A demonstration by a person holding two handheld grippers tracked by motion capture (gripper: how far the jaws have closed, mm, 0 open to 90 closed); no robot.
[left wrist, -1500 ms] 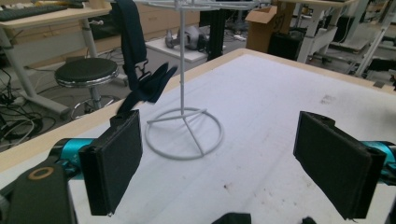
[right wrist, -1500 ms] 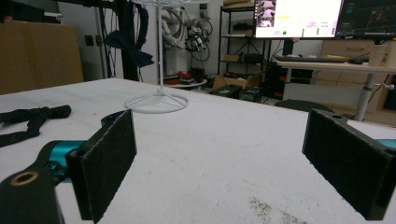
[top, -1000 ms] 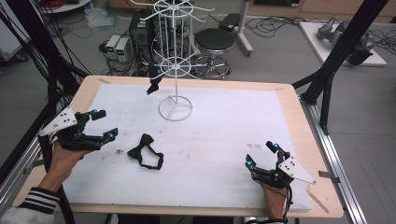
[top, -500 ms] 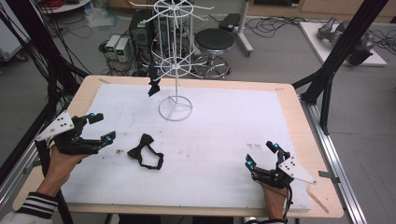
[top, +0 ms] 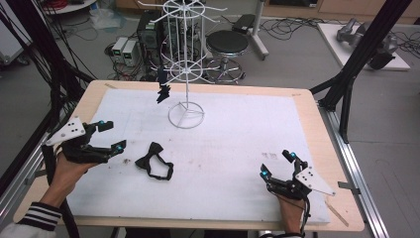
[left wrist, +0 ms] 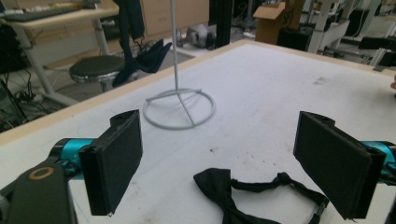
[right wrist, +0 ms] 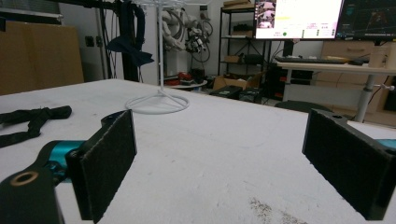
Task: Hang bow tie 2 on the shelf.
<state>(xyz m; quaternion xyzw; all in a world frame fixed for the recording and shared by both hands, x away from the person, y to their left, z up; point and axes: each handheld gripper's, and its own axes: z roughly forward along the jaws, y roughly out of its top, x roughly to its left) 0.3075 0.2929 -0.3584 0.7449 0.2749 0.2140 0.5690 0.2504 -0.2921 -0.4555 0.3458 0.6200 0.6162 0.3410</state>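
The left gripper [top: 106, 136], fingers wide, approaches the black bow tie [top: 154, 164] near the table's left edge; next it must straddle and pinch it. The right gripper [top: 277, 163] rests wide open.

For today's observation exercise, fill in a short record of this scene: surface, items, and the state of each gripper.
surface: white mat on a wooden table
loose item: black bow tie lying flat
stand: white wire display rack, upright
hung item: dark bow tie on the rack
left gripper: open, near the black bow tie, not touching
right gripper: open, empty
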